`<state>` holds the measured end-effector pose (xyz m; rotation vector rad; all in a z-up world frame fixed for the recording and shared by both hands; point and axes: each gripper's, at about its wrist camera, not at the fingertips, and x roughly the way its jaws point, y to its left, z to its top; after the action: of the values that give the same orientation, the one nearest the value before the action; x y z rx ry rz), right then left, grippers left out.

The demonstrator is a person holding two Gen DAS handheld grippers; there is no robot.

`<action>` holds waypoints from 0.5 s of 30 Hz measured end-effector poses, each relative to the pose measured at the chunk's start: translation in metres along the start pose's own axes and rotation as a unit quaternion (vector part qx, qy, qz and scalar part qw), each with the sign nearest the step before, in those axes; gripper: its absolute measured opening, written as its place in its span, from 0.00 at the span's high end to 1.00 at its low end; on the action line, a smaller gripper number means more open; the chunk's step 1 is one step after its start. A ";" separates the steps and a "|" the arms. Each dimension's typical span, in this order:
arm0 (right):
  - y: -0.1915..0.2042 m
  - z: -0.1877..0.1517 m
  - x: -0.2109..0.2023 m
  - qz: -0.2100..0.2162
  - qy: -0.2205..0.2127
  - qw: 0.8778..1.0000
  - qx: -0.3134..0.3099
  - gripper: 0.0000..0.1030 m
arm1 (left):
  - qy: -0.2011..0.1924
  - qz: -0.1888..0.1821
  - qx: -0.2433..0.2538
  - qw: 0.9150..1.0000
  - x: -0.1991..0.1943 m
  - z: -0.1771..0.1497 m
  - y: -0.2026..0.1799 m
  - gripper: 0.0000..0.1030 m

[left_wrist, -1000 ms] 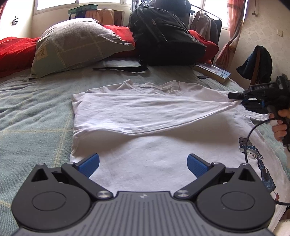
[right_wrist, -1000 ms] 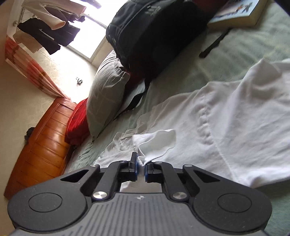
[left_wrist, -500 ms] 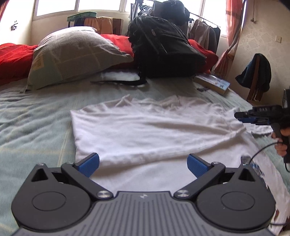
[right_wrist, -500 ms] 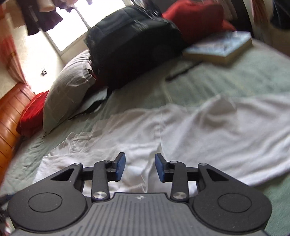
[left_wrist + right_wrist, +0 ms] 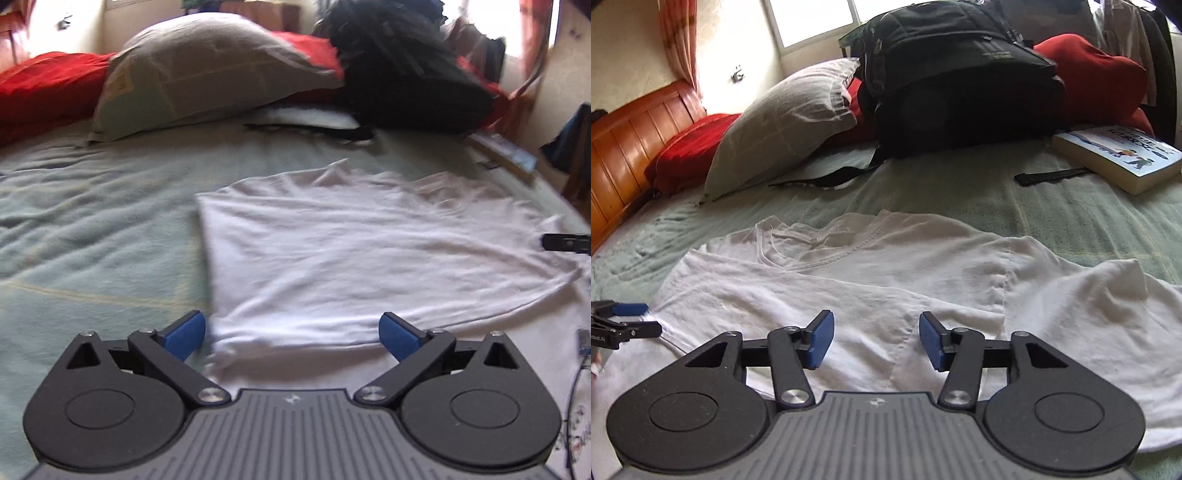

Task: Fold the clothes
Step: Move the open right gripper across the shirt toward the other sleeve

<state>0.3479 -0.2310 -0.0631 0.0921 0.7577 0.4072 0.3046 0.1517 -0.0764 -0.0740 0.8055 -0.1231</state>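
- White T-shirt lies flat on the green bedspread, collar toward the pillow, its left side already folded across the body.
- Left gripper is spread wide and empty, directly over that folded edge, which runs away from it.
- Right gripper is opening, nothing between its jaws, nearer the unfolded right sleeve.
- Shirt's hem is cut off; left view is blurred.

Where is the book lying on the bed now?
In the right wrist view the book lies at the far right on the green bedspread, just right of the black backpack and beyond the white T-shirt.
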 end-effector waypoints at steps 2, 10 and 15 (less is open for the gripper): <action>0.000 -0.001 0.011 -0.026 0.007 0.999 -0.020 0.42 | -0.017 -0.019 -0.007 1.000 -0.005 0.004 0.001 0.03; 0.029 -0.009 -0.005 -0.044 -0.012 0.996 -0.080 0.32 | -0.049 -0.055 0.042 0.996 0.010 0.020 -0.020 0.02; 0.033 -0.027 -0.004 -0.046 0.012 0.994 -0.094 0.26 | -0.019 0.009 -0.005 1.000 0.028 0.010 0.008 0.03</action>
<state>0.3163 -0.2036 -0.0726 -0.1229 0.7405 0.3909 0.3317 0.1558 -0.0910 -0.0785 0.7696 -0.1006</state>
